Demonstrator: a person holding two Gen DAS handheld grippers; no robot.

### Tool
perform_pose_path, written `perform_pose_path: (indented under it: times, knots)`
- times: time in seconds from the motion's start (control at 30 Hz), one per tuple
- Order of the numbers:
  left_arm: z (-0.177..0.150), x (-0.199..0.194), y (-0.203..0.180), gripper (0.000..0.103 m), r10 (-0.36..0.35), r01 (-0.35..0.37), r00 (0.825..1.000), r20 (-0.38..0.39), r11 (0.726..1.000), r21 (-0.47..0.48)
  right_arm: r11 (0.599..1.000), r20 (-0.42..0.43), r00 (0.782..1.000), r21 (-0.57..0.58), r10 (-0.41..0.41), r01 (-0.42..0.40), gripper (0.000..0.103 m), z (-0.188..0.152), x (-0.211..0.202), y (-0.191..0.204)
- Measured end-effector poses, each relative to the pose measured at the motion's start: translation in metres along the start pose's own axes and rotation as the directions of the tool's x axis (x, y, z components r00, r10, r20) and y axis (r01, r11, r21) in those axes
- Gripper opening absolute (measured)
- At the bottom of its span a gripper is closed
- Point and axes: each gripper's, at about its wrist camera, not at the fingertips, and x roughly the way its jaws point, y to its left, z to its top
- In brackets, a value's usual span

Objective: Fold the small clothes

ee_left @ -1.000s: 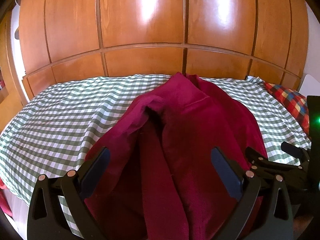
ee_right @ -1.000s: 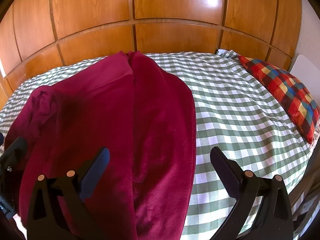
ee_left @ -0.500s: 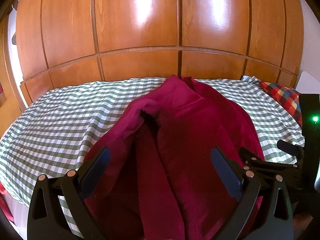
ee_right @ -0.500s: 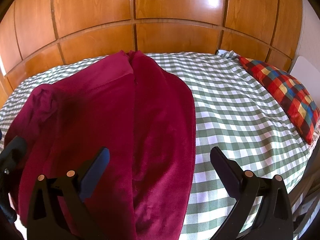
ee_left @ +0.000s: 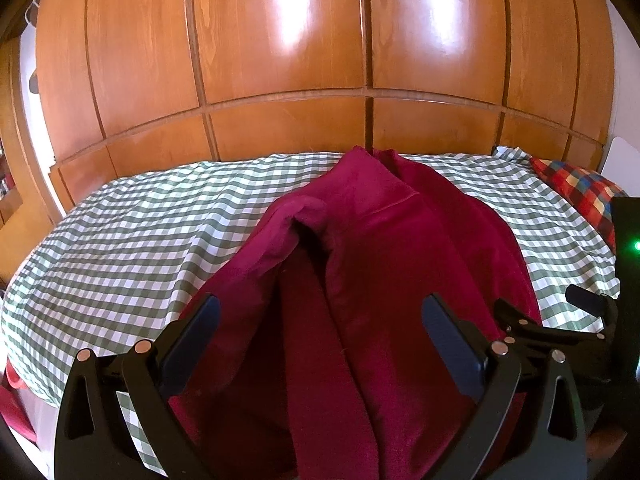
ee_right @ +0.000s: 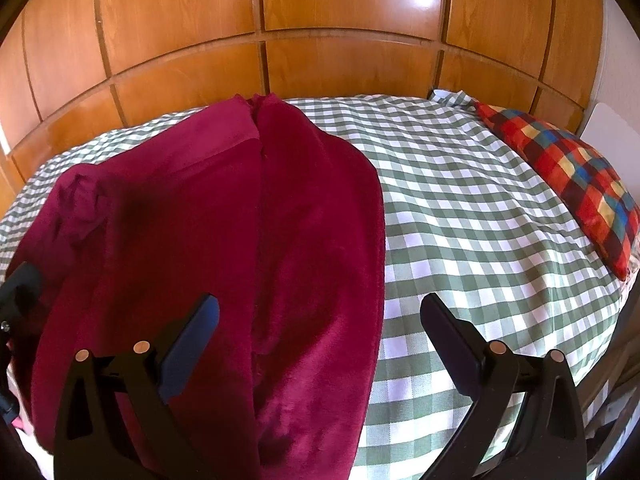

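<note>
A dark red fleece garment [ee_left: 384,264] lies lengthwise on the bed, its left side bunched into a raised fold [ee_left: 296,216]. It also shows in the right wrist view [ee_right: 224,240], with its right edge lying flat. My left gripper [ee_left: 320,320] is open and empty above the garment's near end. My right gripper [ee_right: 320,320] is open and empty above the garment's near right edge. The right gripper also shows at the right edge of the left wrist view [ee_left: 560,328].
The bed has a green and white checked sheet [ee_right: 460,208]. A red, blue and yellow plaid pillow [ee_right: 568,176] lies at the far right. Wooden wardrobe panels [ee_left: 320,60] stand right behind the bed. The bed's near edge drops away below the grippers.
The left wrist view has pulled back and tilted up a little, so the garment sits lower in the frame. The right wrist view has barely changed. Both grippers stay open.
</note>
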Motion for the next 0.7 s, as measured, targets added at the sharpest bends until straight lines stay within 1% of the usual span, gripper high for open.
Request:
perform_pose_path:
  times: [0.3,0.53,0.67,0.7]
  knots:
    - [-0.003,-0.009,-0.009,0.1,-0.023,0.021,0.999,0.034,0.998,0.053,0.999,0.005,1.0,0.048,-0.024,0.024,0.1,0.005,0.002,-0.02]
    - [-0.004,-0.007,-0.012,0.1,-0.032,0.03,0.999,0.018,0.998,0.056,0.997,0.002,1.0,0.064,-0.031,0.031,0.1,0.004,0.003,-0.027]
    - [-0.006,-0.009,-0.017,0.1,-0.062,0.061,0.998,0.013,0.995,0.081,0.996,0.006,0.999,0.075,-0.04,0.039,0.1,0.005,0.003,-0.032]
    - [-0.007,-0.01,-0.019,0.1,-0.084,0.083,0.996,0.012,0.992,0.097,0.996,0.007,0.999,0.076,-0.044,0.043,0.1,0.005,0.003,-0.033]
